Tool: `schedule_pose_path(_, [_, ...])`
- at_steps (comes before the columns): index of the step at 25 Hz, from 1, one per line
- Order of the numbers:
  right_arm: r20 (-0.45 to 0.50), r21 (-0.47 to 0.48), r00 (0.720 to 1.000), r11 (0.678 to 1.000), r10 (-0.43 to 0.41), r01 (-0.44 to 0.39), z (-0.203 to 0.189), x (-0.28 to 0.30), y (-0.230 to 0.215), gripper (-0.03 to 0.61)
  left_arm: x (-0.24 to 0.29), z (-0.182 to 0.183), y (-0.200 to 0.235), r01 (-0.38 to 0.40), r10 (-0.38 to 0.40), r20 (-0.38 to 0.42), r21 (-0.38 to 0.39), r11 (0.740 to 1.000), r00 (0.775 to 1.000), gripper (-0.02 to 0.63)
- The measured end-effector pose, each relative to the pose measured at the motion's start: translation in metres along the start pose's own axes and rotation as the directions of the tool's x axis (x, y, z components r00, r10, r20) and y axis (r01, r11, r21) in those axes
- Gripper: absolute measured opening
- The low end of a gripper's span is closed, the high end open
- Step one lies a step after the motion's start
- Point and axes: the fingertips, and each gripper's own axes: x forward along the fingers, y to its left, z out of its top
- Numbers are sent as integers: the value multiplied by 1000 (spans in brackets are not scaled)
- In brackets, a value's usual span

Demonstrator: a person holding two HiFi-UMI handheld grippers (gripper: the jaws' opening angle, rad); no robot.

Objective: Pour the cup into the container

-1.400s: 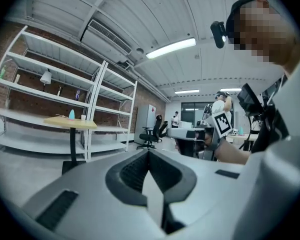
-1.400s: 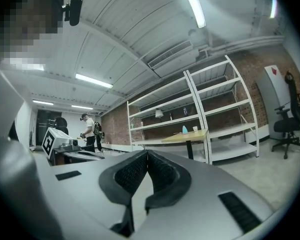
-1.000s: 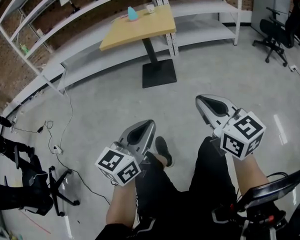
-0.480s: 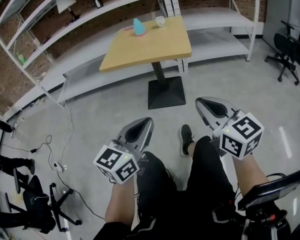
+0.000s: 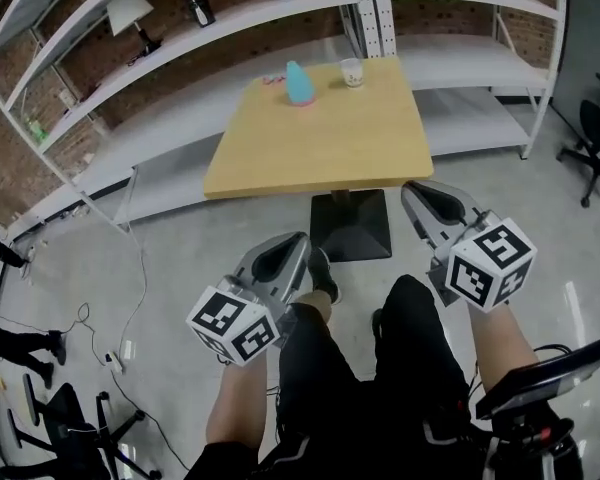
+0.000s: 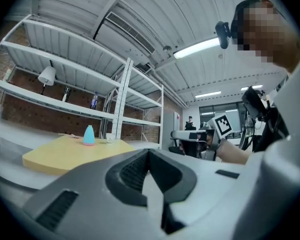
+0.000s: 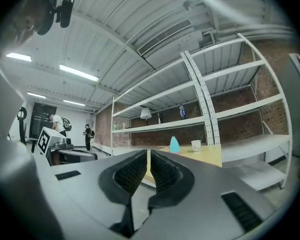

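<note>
**Nothing held, both tools short of the surface**

Head view: the left gripper [image 5: 284, 246] and right gripper [image 5: 426, 192] are held side by side in front of the person, above the person's legs [image 5: 360, 368] and the grey floor [image 5: 160, 268]. Each carries its marker cube at the rear.

Left gripper view: the fingers [image 6: 135, 171] are pressed together, with nothing between them. Right gripper view: the fingers [image 7: 162, 173] are closed to a thin seam and are likewise empty.

The yellow surface [image 5: 325, 153] stands ahead of both grippers on a single post with a black base. The right gripper's tip overlaps the surface's near right corner in the head view; contact cannot be confirmed.

The cup [image 5: 352, 71], small and pale, stands upright near the far edge of the surface. The teal container [image 5: 299, 84] stands upright just left of the cup, apart from it. Both are well apart from the grippers.

White shelving [image 5: 210, 28] runs behind the surface, and a lamp [image 5: 130, 13] sits on one of its shelves.
</note>
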Motion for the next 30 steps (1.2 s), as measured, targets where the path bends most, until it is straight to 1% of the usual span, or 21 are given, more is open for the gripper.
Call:
schedule_pose_path(3, [-8,-8,1000,1000,0,0,1,52,-30,6,39,5,42,11,-11,8,3,1000,1000,-2])
schedule_pose_path(7, [-21,-13,1000,1000,-8,8,2,112,-72,60,88,11,90,28,-28,7,-6,1000,1000,-2])
schedule_pose_path(11, [-21,-8,1000,1000,-20,19,2,162,-117,86,138,16,135,39,-39,2,8,999,999,-2])
schedule_pose_path(13, [-32,-11,999,1000,-25,25,1,185,-139,109,162,18,150,64,-64,-6,18,998,998,-2])
schedule_pose_path(16, [-47,-11,998,999,-33,33,2,220,-173,163,195,21,173,103,-102,-23,16,995,994,-2])
schedule_pose_path(21, [-75,10,996,999,-46,47,9,275,-216,204,233,37,219,148,-148,-25,6,989,989,-2])
schedule_pose_path(24, [-110,-14,992,998,-62,61,9,300,-235,238,255,40,238,189,-188,-35,24,982,982,-2])
schedule_pose_path(27, [-142,-12,988,998,-59,58,0,324,-250,247,274,35,254,228,-226,-67,39,973,972,-2])
schedule_pose_path(30, [-187,-5,980,998,-63,63,-11,349,-270,256,294,30,265,279,-269,-108,86,957,957,-2])
